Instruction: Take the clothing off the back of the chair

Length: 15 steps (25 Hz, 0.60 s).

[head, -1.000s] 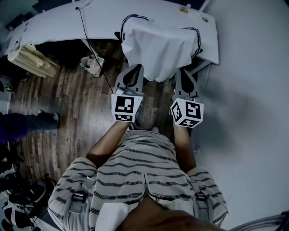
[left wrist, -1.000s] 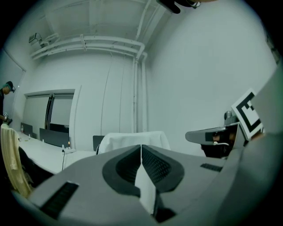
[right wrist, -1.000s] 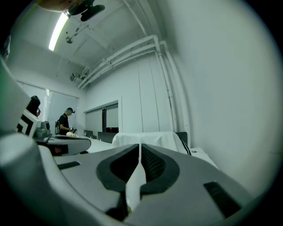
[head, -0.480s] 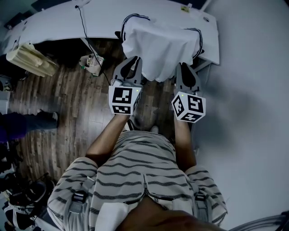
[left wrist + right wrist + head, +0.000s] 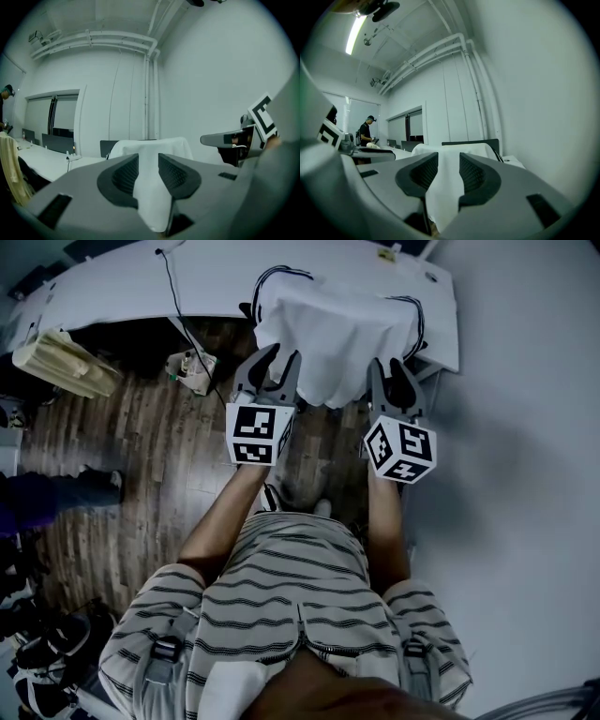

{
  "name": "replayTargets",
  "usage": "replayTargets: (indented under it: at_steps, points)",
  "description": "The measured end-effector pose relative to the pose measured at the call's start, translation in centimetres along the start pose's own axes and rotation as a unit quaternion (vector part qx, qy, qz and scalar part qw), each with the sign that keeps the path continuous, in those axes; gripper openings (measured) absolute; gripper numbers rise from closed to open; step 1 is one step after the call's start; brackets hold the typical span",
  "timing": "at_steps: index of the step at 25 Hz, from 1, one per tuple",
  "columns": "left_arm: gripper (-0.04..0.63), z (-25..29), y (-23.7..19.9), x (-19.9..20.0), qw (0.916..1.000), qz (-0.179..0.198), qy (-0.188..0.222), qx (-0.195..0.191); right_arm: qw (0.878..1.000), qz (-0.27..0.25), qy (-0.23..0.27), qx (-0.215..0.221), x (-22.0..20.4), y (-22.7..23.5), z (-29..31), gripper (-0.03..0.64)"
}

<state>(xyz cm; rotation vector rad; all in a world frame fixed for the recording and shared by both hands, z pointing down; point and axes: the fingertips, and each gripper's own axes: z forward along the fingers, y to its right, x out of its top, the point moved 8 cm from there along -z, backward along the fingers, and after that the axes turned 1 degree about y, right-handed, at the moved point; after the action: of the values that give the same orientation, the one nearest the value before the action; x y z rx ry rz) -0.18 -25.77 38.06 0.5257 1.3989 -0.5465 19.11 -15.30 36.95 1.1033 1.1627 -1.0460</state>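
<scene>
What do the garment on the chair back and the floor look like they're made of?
Garment: thin white fabric with a matte finish. It hangs in soft folds and sags at the hem. Probably cotton or a blend, but the weave is too small to tell.
Floor: dark brown wood or wood-look laminate with a slight sheen. Plank seams and streaky grain show.

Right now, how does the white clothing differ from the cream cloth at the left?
The white clothing is bright white; the cream cloth is yellowish. The white clothing drapes a chair back at the desk's right end; the cream cloth hangs by its left end. Both hang.
</scene>
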Motion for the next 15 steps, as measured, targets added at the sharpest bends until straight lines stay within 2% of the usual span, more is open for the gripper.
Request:
replayTargets:
  at_steps: [15]
  points:
    - [0.199, 3.7, -2.3, -0.2, 0.9996, -0.004, -0.027, 0.007, 1.000, 0.007, -0.015, -0.003, -0.6, 2.2, 3.4, 0.233]
